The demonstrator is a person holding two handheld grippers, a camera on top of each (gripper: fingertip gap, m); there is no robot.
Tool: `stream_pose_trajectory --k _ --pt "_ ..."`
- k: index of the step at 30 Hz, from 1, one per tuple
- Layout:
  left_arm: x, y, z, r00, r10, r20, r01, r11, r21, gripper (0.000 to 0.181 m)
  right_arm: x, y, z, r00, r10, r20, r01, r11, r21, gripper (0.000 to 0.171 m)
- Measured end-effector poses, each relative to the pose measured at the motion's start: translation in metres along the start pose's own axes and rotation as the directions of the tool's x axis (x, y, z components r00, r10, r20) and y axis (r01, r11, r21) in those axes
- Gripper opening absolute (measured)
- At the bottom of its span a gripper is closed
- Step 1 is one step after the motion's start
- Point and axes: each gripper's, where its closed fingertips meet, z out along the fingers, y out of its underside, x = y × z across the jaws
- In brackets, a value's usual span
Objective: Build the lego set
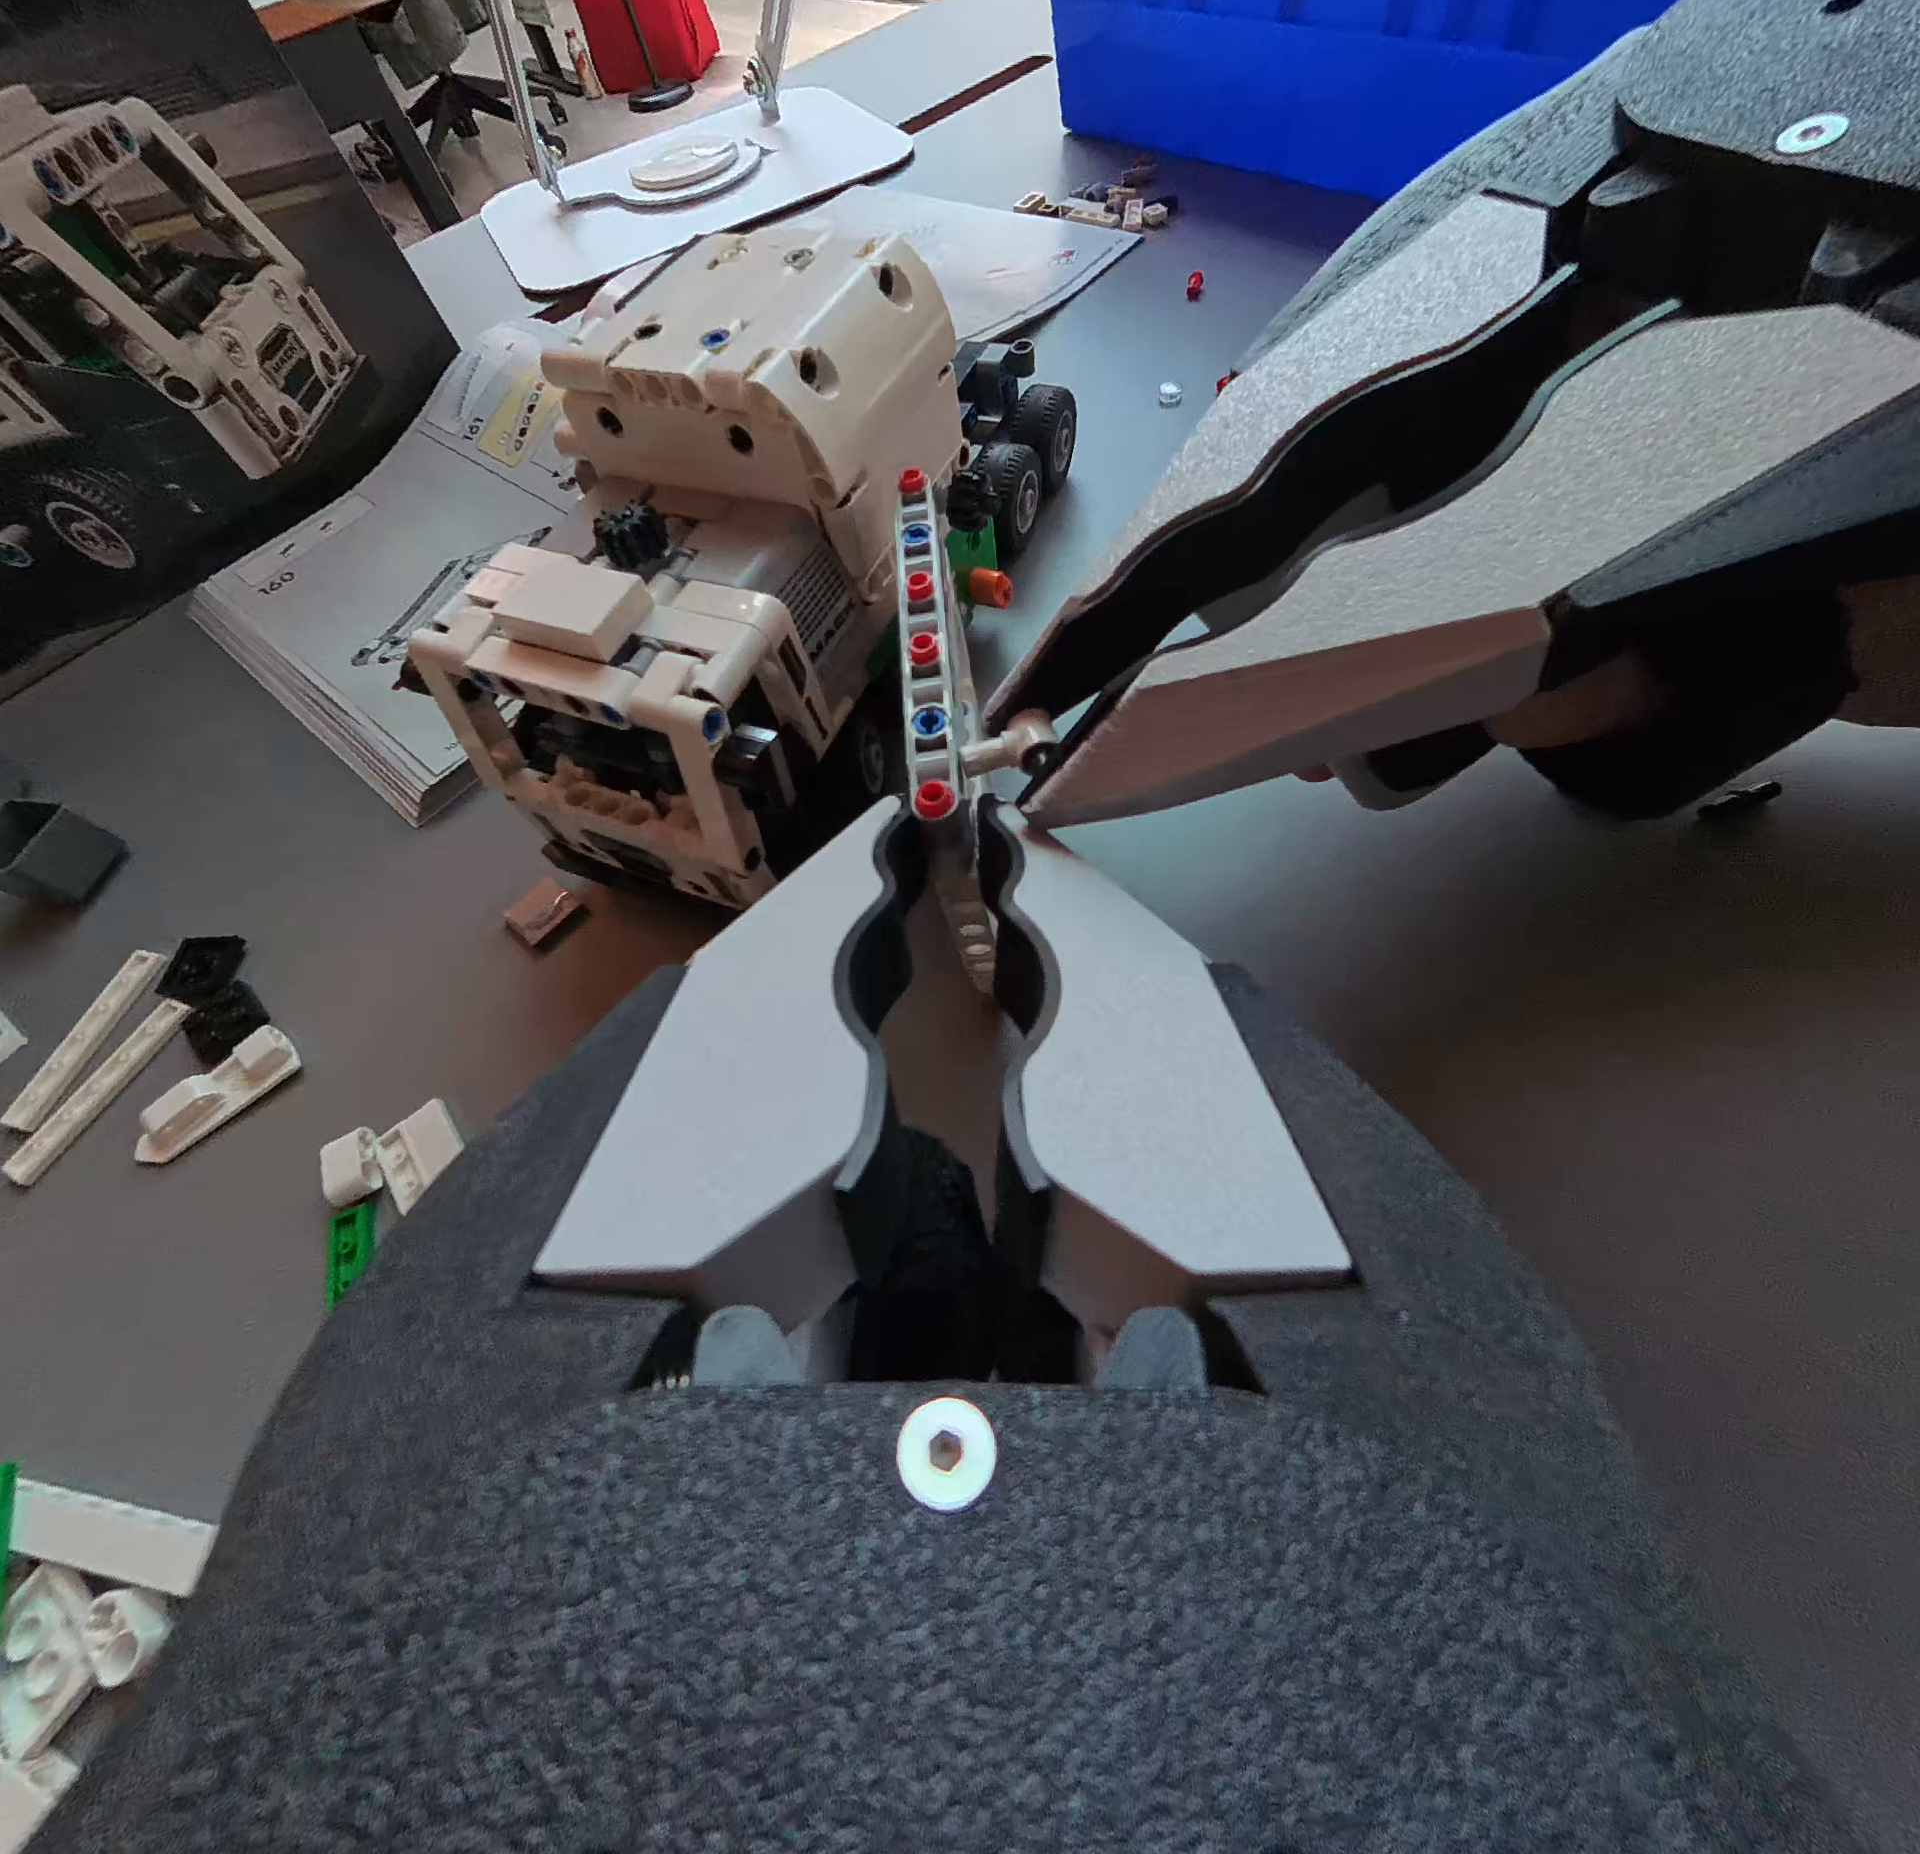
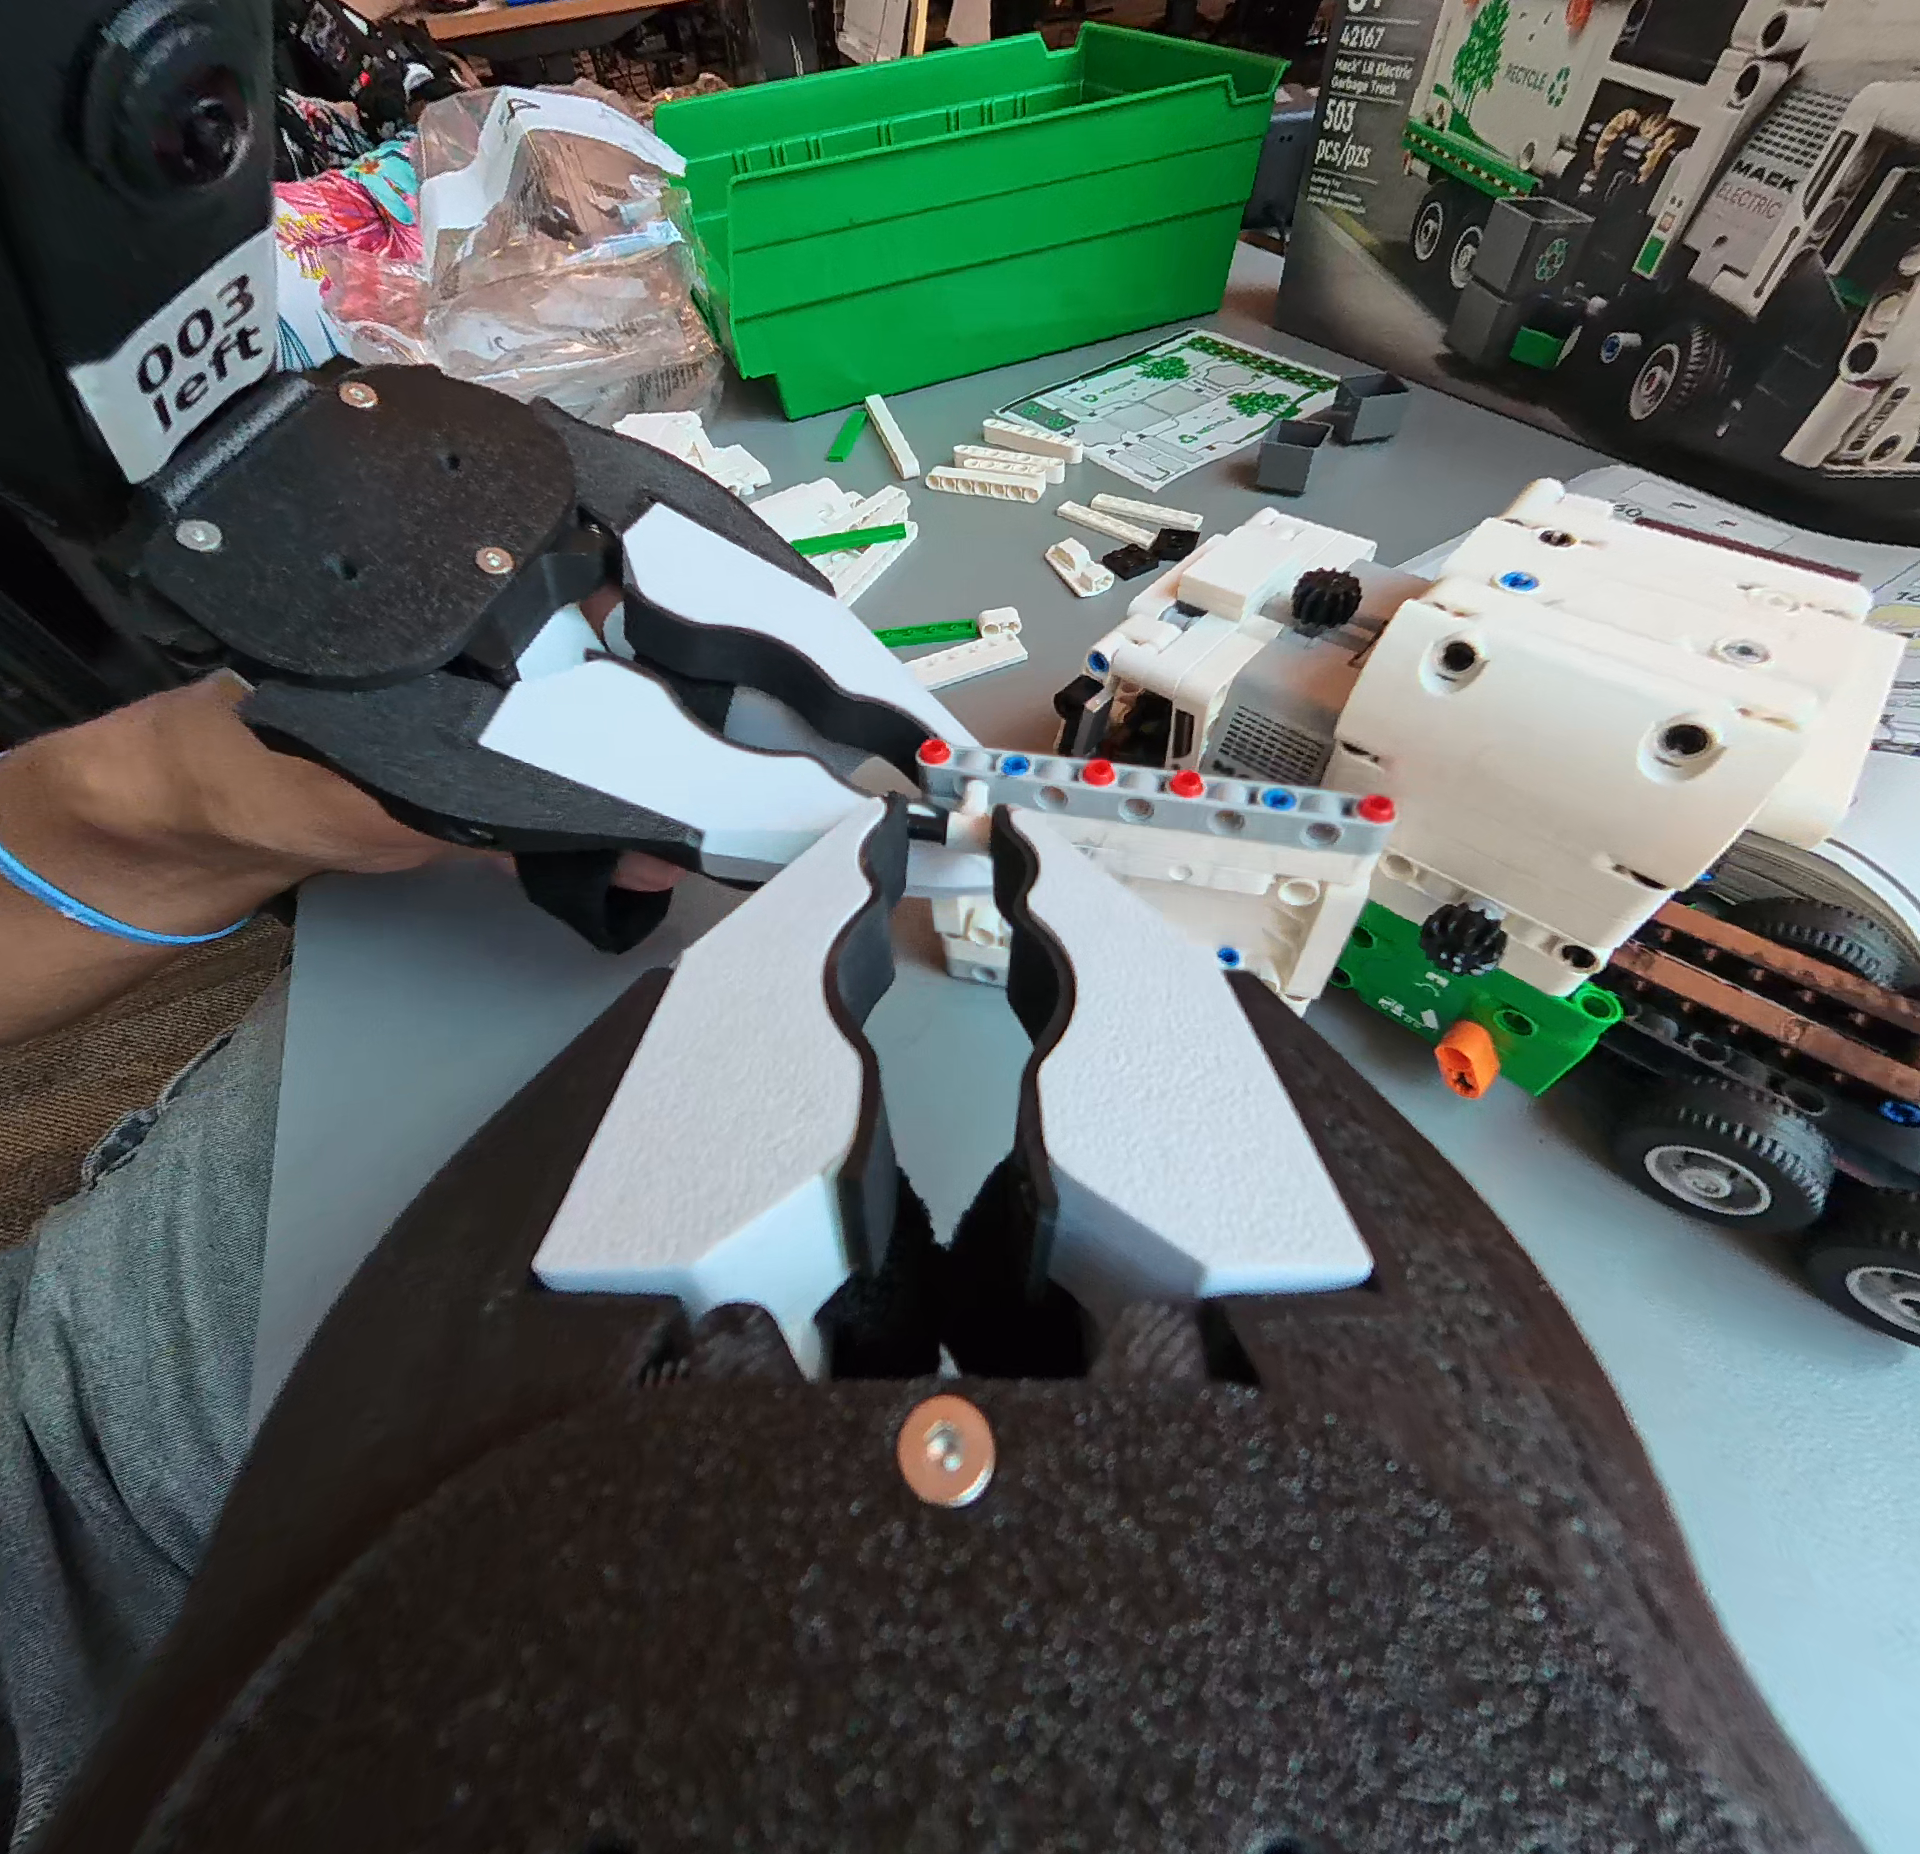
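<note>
My left gripper (image 1: 945, 828) is shut on the lower end of a grey lego beam (image 1: 928, 620) with red and blue pins, holding it upright above the table. My right gripper (image 2: 940, 817) comes in from the right in the left wrist view (image 1: 1023, 765). It is shut on a small tan pin piece (image 1: 1003, 750) whose tip touches the beam's side near the bottom. In the right wrist view the beam (image 2: 1153, 791) lies level and the left gripper (image 2: 914, 776) grips its left end. The white and green lego truck (image 1: 707, 557) (image 2: 1455, 744) stands just behind.
An open instruction booklet (image 1: 343, 641) and the set's box (image 1: 135, 350) (image 2: 1610, 194) lie behind the truck. A green bin (image 2: 966, 215), plastic bags (image 2: 540, 246) and a blue bin (image 1: 1351, 48) stand at the back. Loose white, black and green pieces (image 1: 156, 1056) (image 2: 1018, 464) lie scattered. My two grippers' fingertips are within a few centimetres of each other.
</note>
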Motion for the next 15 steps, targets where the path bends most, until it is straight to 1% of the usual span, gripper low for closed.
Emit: stream_pose_trajectory --k 1,4,7,10,15 --pt "0.000 0.000 0.000 1.000 -0.002 0.002 0.002 1.000 -0.001 0.007 0.000 0.000 0.000 1.000 -0.006 0.000 0.006 1.000 0.000 0.014" --pt "-0.001 0.000 -0.001 1.000 -0.012 0.001 0.012 1.000 0.002 0.008 -0.001 0.000 0.000 1.000 -0.020 -0.001 0.020 1.000 0.004 0.014" --pt "-0.001 -0.001 -0.002 0.999 -0.032 -0.009 0.032 0.999 0.008 0.020 -0.001 -0.001 -0.002 1.000 -0.026 0.010 0.025 1.000 0.010 0.014" --pt "0.000 0.000 -0.007 0.998 -0.059 -0.033 0.060 0.998 0.012 0.023 -0.004 -0.005 -0.005 0.998 -0.060 0.029 0.059 0.997 0.041 0.015" --pt "0.000 -0.005 -0.031 0.996 -0.066 -0.065 0.068 0.997 0.032 0.024 -0.006 -0.009 -0.008 0.966 -0.260 -0.006 0.260 0.961 0.094 0.015"
